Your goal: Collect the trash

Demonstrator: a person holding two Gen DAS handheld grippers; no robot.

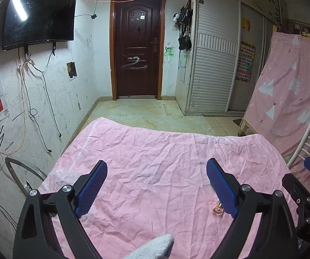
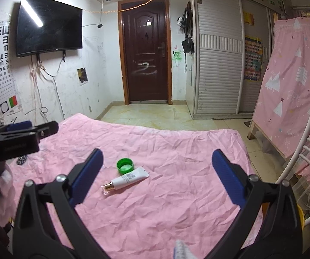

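small scuffed room with a dark brown door (image 2: 146, 58) in the far wall, a black wall-mounted tv (image 2: 49, 26) to its left above dangling cables, and an eye chart (image 2: 2, 64) further left. white louvred wardrobe doors (image 2: 217, 69) run along the right side, then a pink sheet printed with trees (image 2: 293, 86) hung over a wooden frame, then a white metal chair back (image 2: 306, 146).

foreground surface is covered by a wrinkled pink cloth (image 2: 176, 194), spread flat with tiled floor beyond its far edge.

right gripper (image 2: 157, 178) held above the near part of the cloth, blue-padded jaws spread wide, nothing between them. left gripper (image 1: 157, 186) likewise spread wide and gripping nothing, held over the cloth; from the right wrist camera it shows at the left edge of view.

trash on the cloth: a white cosmetic tube (image 2: 125, 180) with a gold collar and clear cap lies on its side, ahead of the right gripper, closer to its left finger. a green bottle cap (image 2: 124, 165) sits open side up just beyond the tube, touching or nearly touching it. from the left wrist camera only the tube's clear cap end (image 1: 217, 209) shows, beside the left gripper's right finger, which hides the rest.

small dark beaded object (image 2: 21, 160) on the cloth at far left, too small to identify.
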